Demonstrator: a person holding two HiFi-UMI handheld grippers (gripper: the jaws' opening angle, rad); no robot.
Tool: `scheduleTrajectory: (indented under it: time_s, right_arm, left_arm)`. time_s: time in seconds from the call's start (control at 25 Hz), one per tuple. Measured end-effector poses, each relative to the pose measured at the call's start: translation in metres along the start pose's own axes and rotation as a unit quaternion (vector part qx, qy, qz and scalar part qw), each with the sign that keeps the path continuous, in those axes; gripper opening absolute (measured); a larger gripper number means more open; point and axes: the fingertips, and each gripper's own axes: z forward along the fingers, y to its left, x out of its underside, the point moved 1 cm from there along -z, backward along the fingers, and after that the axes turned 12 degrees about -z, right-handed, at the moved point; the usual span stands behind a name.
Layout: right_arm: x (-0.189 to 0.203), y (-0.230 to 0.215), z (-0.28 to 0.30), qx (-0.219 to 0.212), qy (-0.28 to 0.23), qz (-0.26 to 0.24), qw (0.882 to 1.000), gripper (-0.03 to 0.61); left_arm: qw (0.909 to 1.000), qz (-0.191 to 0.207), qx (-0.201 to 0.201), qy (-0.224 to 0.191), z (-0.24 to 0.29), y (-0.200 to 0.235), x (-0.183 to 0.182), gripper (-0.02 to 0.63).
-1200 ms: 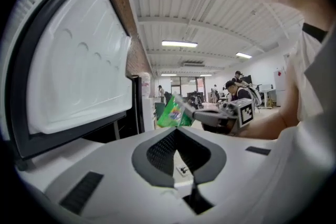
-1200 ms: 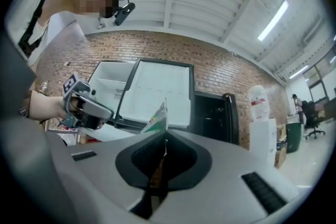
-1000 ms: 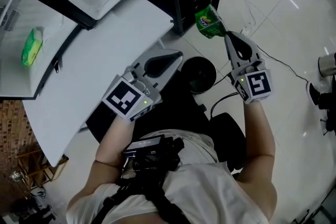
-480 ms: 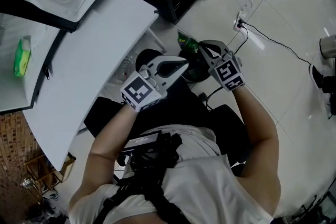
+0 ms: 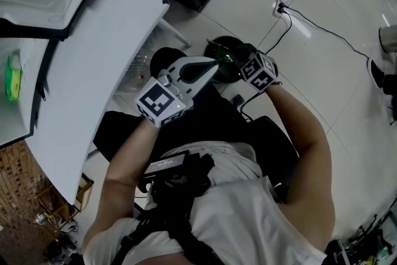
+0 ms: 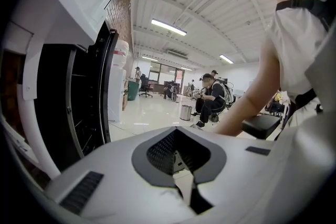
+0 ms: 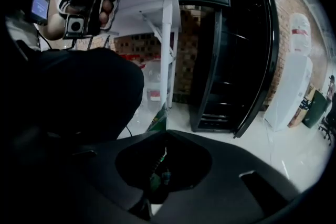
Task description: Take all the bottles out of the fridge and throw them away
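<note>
My right gripper (image 5: pixel 232 59) is clenched on the green bottle (image 5: pixel 227 58). In the right gripper view the jaws pinch it tight, with its green label (image 7: pixel 157 119) poking out past the tips. The bottle hangs right over the black bin (image 5: pixel 216 44) on the floor, beside the white worktop (image 5: pixel 93 59). My left gripper (image 5: pixel 214 65) carries nothing, its jaws drawn together, and sits just beside the right one above the bin. The black fridge (image 7: pixel 231 60) stands open behind.
</note>
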Motion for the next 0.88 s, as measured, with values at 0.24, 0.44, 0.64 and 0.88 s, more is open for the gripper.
scheduleTrajectory:
  time_s: [0.24, 0.44, 0.64, 0.88]
  right_arm:
    - [0.057, 0.02, 0.045, -0.042, 0.088, -0.02, 0.995, 0.008]
    - [0.101, 0.037, 0.084, -0.078, 0.155, -0.033, 0.984, 0.008]
    - [0.122, 0.048, 0.106, -0.088, 0.187, -0.087, 0.974, 0.015]
    - [0.137, 0.059, 0.105, -0.108, 0.205, -0.1, 0.968, 0.144]
  left_arm:
    - [0.9998, -0.016, -0.005, 0.006, 0.005, 0.006, 0.01, 0.017]
    - [0.9997, -0.02, -0.006, 0.014, 0.005, 0.007, 0.016, 0.017]
    - [0.9994, -0.025, -0.014, 0.019, 0.006, 0.011, 0.02, 0.017]
    - [0.9991, -0.023, -0.013, 0.032, 0.01, 0.01, 0.024, 0.017]
